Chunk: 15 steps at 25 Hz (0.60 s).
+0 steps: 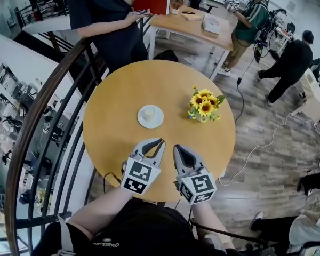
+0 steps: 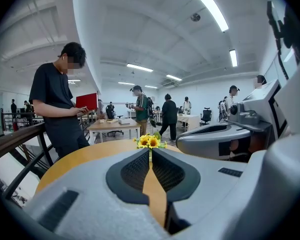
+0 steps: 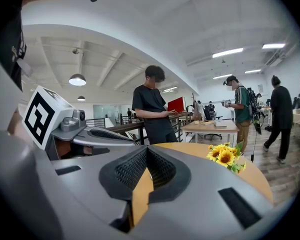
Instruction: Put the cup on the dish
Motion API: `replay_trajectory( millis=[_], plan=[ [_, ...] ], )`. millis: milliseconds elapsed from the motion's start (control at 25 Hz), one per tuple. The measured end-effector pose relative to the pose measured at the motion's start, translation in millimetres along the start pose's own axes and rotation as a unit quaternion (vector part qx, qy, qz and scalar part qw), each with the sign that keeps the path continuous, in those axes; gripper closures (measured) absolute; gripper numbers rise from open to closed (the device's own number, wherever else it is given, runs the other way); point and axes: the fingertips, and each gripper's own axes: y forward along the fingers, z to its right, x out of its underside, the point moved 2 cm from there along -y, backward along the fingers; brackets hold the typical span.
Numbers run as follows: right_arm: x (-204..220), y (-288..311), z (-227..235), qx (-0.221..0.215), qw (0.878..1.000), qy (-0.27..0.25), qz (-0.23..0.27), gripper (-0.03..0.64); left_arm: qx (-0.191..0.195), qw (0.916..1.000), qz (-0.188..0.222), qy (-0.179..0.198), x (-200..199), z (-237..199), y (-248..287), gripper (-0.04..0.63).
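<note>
1. Only the head view shows the cup (image 1: 149, 113) and the dish (image 1: 141, 123). The two gripper views look low across the table (image 1: 122, 89) and catch the sunflowers (image 3: 225, 156) and a standing person (image 2: 57, 104) beyond the far edge.
2. In the left gripper view we find the left gripper (image 2: 150, 153) with its jaws together and nothing between them. The right gripper view shows the same of the right gripper (image 3: 146, 153).
3. Both grippers sit side by side over the table's near edge. They aim toward its centre and are tipped slightly downward.
4. The cup stands upright on the dish, near the table's centre. We cannot tell what the cup contains.
5. The sunflowers stand toward the right edge, well apart from the dish.
</note>
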Motion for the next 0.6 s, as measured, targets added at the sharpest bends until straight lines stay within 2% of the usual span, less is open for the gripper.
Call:
replay_trajectory(
  millis=[600],
  plan=[
    [10.7, 0.6, -8.1, -0.012, 1.000, 0.000, -0.017, 0.615, -0.003, 0.9999, -0.013, -0.008, 12.0, 1.5, -4.1, 0.572]
  ],
)
